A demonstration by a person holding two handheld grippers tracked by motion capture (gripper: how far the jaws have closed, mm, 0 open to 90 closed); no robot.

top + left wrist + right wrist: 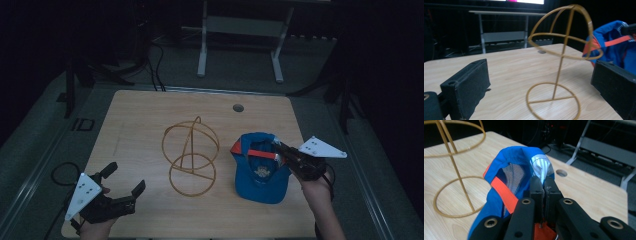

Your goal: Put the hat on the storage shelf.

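Right then, the right gripper [278,148] had its jaws pressed together on the cap [260,170], pinching a fold of blue fabric at the rim; in the right gripper view the cap [511,177] hung off those jaws with its orange strap [504,193] and mesh lining turned toward the camera. From the high view the cap sat on the right side of the table [135,115], at most its lower edge resting on the wood, though whether it touched at all could not be told. And the stand [191,156], that gold wire dome on a ring base, stood upright near the table's middle, just to the left of the cap and apart from it. That was the relation that counted: the stand's post ran straight up, so the cap probably had to come across from the right and drop over the dome from above, opening downward. The right hand was plainly the nearer one and already had the goods. Meanwhile the left gripper [125,180] waited near the front left corner, jaws spread wide and empty, aimed at the stand; in the left gripper view the stand [561,75] rose between those two black jaws, farther off, untouched, with the cap [616,42] behind it at the right.
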